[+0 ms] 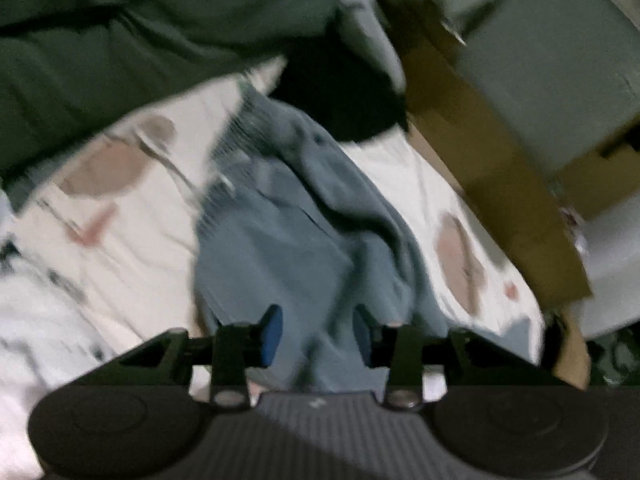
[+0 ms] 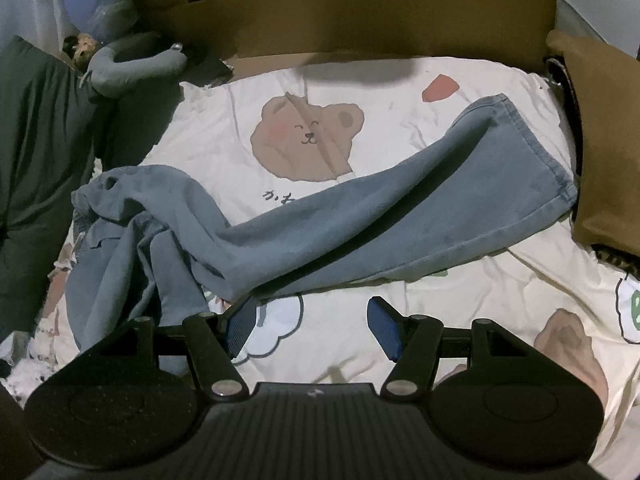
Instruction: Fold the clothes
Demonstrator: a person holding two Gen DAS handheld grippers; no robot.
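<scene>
A pair of blue jeans (image 2: 400,216) lies crumpled on a cream bedsheet (image 2: 400,80) printed with bears. One leg stretches to the right, and the waist is bunched at the left. My right gripper (image 2: 312,328) is open just in front of that leg, over bare sheet, with nothing between its blue pads. The left wrist view is blurred. In it my left gripper (image 1: 318,334) hovers over the bunched jeans (image 1: 288,220). Its jaws stand apart, and the denim seen in the gap does not touch either pad.
Brown cardboard (image 2: 360,12) stands along the far edge of the bed, and the same cardboard (image 1: 480,152) shows on the right in the left wrist view. A dark green cloth (image 2: 36,140) lies at the left, a grey curved pillow (image 2: 132,64) at the far left, and a brown cushion (image 2: 600,140) at the right.
</scene>
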